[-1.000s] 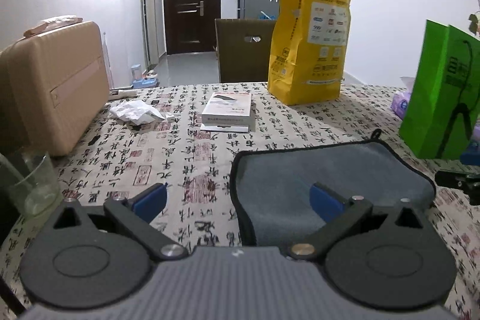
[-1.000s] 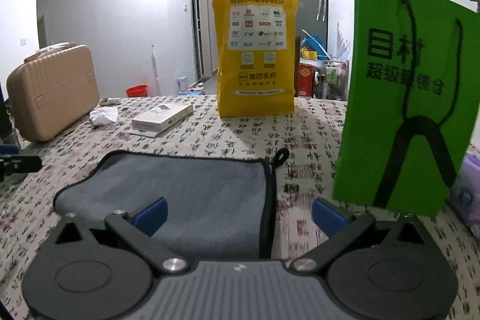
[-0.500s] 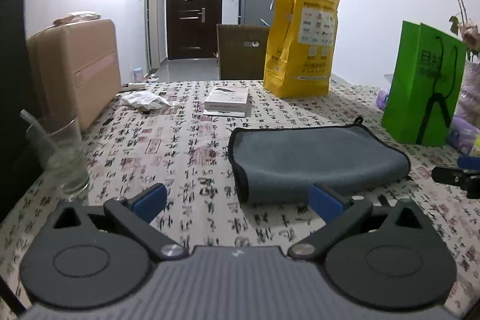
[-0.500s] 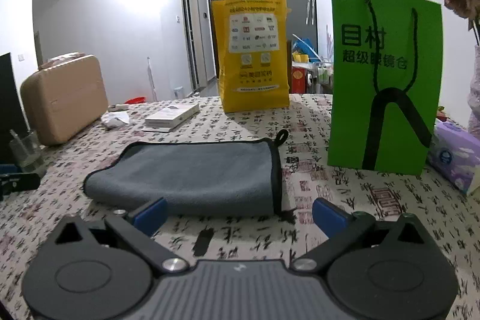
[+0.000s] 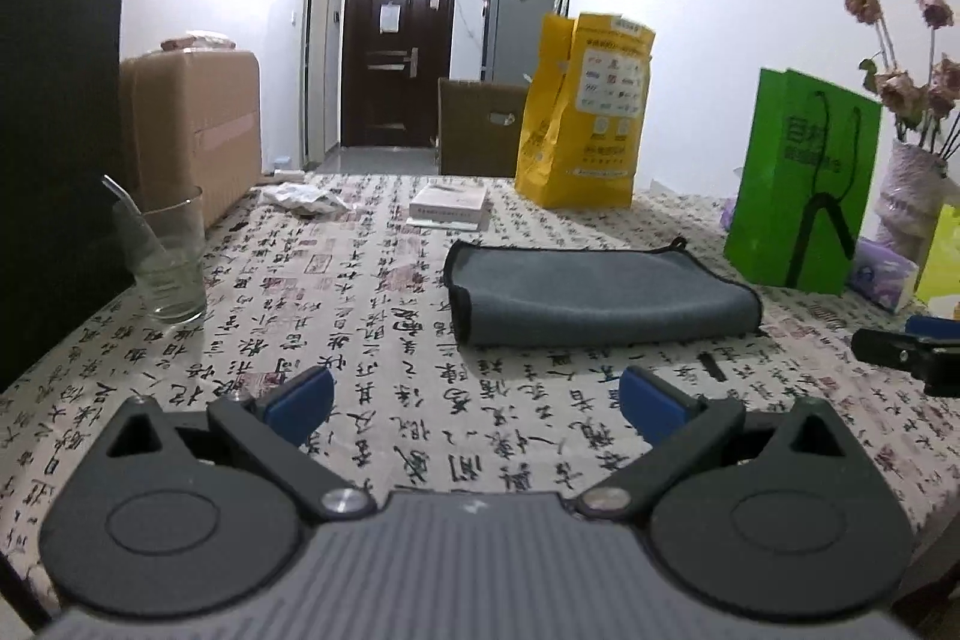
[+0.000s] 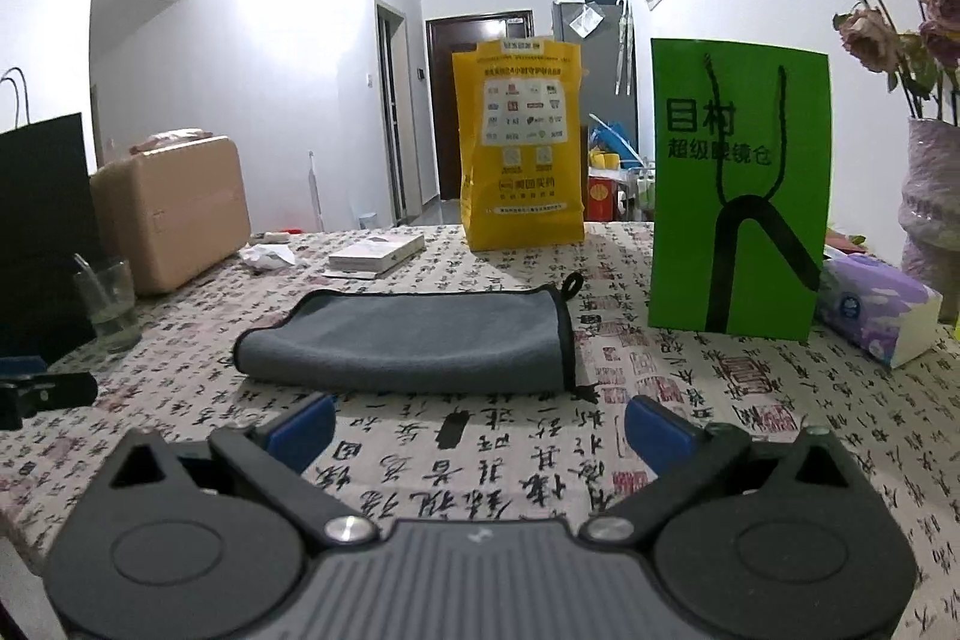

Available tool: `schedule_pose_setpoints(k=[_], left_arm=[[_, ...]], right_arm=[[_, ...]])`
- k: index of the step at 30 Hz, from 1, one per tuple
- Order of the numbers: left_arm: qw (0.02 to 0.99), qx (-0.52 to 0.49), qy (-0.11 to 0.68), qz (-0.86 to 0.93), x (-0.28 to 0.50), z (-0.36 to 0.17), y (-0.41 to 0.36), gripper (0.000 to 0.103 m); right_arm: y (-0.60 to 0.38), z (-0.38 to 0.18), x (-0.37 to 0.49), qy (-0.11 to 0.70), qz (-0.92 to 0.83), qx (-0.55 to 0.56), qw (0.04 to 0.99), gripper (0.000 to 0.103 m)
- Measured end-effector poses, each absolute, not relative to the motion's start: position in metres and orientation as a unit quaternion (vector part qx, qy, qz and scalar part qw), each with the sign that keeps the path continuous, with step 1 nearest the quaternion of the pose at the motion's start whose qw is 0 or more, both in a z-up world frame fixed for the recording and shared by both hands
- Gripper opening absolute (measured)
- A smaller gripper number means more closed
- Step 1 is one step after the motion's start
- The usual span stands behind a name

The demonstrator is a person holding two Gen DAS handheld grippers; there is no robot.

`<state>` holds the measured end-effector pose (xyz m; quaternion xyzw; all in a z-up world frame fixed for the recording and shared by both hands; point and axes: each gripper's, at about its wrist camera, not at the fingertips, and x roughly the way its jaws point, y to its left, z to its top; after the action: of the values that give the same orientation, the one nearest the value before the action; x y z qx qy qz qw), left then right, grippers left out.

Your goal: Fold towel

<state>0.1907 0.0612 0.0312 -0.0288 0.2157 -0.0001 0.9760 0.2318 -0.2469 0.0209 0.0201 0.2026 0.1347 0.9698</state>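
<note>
**Ana:** Both grippers first. How do they stand?

**Ben:** Left gripper [image 5: 477,403] has its blue-padded fingers spread wide with nothing between them. It hangs over the printed tablecloth [image 5: 372,280], short of the towel. Right gripper [image 6: 479,424] is the same: jaws wide apart, empty, above bare cloth.

**Ana:** And the towel?

**Ben:** Grey towel [image 5: 600,295] with black edging lies folded flat near the middle of the table, apart from both grippers. In the right wrist view its rounded fold faces the camera and a small hanging loop sticks up at its far right corner [image 6: 573,283].

**Ana:** What stands around it?

**Ben:** Beyond it, a yellow paper bag [image 6: 519,142] upright and a white box [image 6: 375,256] lying flat. To the right, a green shopping bag [image 6: 741,184] stands near the towel, with a purple tissue pack [image 6: 876,304] just beside it and a vase of dried flowers [image 6: 930,196] behind. To the left, a drinking glass [image 5: 165,253] with a straw in it, a beige suitcase [image 5: 195,124] and a black bag [image 5: 57,148].

**Ana:** Can each gripper see the other?

**Ben:** Yes, at the frame edges, low over the table.
</note>
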Motion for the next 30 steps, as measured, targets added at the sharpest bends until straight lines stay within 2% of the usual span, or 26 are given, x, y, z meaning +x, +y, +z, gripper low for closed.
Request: schedule_pose_setpoints(k=[13,30], left_arm=[[0.986,0.012,0.164,-0.010,0.126,0.022,0.032,0.103],[0.988,0.009,0.155,0.006,0.076,0.009,0.020,0.103]], right_arm=[[-0.242,0.009,0.164,0.174,0.155,0.010,0.972,0.103],[-0.233,-0.002,0.096,0.132,0.165,0.010,0.978,0.103]])
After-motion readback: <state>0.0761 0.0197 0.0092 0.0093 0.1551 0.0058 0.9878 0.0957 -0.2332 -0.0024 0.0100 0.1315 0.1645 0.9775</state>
